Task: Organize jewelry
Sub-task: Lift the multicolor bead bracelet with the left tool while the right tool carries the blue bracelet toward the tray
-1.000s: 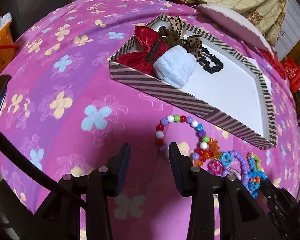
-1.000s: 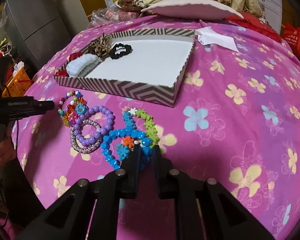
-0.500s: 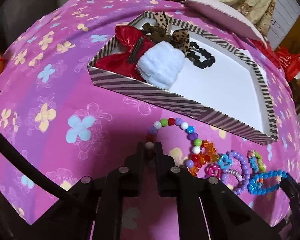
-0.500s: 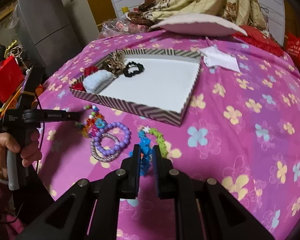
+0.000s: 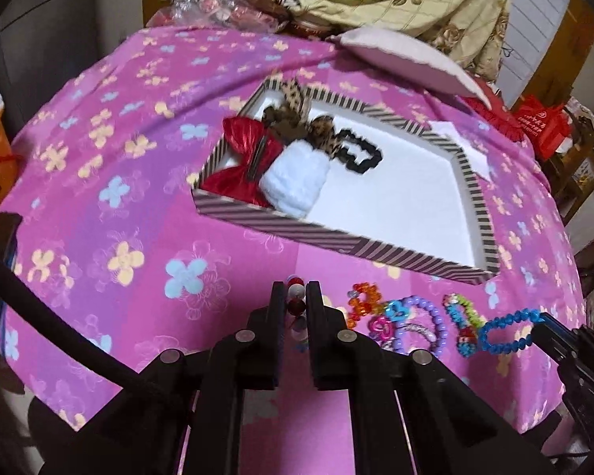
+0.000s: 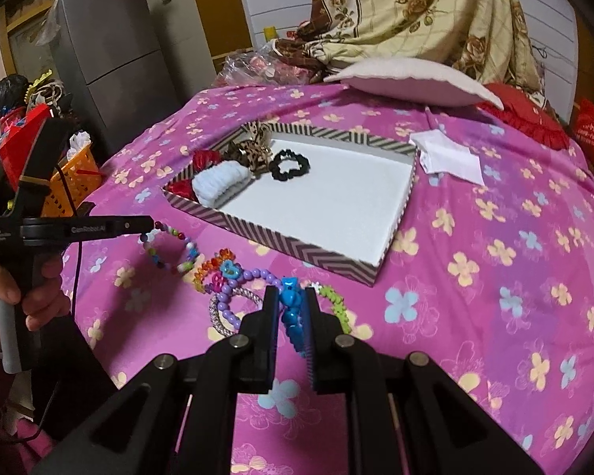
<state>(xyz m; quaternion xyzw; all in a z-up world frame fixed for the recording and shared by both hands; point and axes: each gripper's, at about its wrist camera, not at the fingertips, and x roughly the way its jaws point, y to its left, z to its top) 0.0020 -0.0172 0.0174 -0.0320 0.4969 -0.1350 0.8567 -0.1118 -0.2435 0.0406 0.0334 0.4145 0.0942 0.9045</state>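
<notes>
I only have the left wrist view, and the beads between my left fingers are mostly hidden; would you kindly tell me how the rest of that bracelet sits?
Observer: In the right wrist view, the multicoloured bead bracelet hangs as an open loop from the tip of the left gripper. I cannot tell whether its lowest beads touch the cloth.
Operator: Thank you. Is the blue bracelet at my right edge properly held?
Observer: Yes. The blue bracelet is pinched between the fingers of the right gripper, with beads running back along the gap between them.
</notes>
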